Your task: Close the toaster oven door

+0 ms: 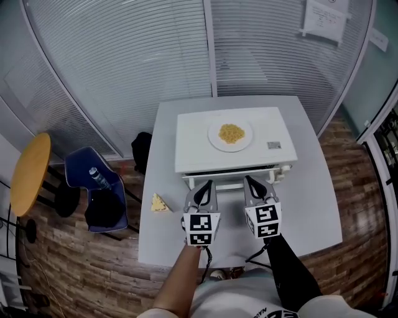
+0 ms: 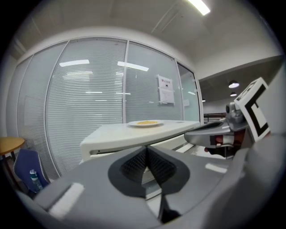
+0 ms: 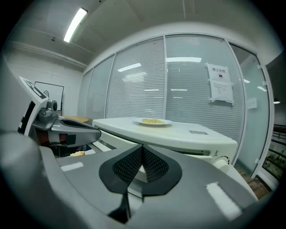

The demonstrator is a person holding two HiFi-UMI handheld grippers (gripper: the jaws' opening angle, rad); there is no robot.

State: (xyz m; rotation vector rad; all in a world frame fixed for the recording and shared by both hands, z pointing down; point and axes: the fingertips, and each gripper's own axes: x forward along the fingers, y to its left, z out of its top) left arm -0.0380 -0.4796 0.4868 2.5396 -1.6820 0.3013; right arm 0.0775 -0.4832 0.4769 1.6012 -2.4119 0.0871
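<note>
Toaster oven [image 1: 199, 146]: white, boxy, at centre frame in the head view, on the far half of a pale grey table [image 1: 317, 205]. Its door [image 1: 236, 184] faced the person at the lower front edge. A dark strip showed between the door and the body, so it was not flush; how far down it hung could not be read. A dial [image 3: 221, 161] showed at the front right corner in the right gripper view.

On the oven top: a white plate [image 1: 231, 136] of yellow food.

Left gripper [image 1: 206, 185] and right gripper [image 1: 249, 181] sat side by side just before the door, tips pointed at it. Contact with the door could not be judged. In each gripper's own view the jaws were pressed together, with nothing between them.

Surroundings:
- a yellow wedge [image 1: 160, 203] on the table, left of the grippers
- a black bag [image 1: 142, 152] beside the table's left edge
- a blue chair [image 1: 93, 199] with a bottle [image 1: 98, 177], lower left
- a round yellow-topped stool [image 1: 30, 174], far left
- a glass partition [image 1: 124, 56] with blinds behind, and a paper notice [image 1: 324, 18] at upper right
</note>
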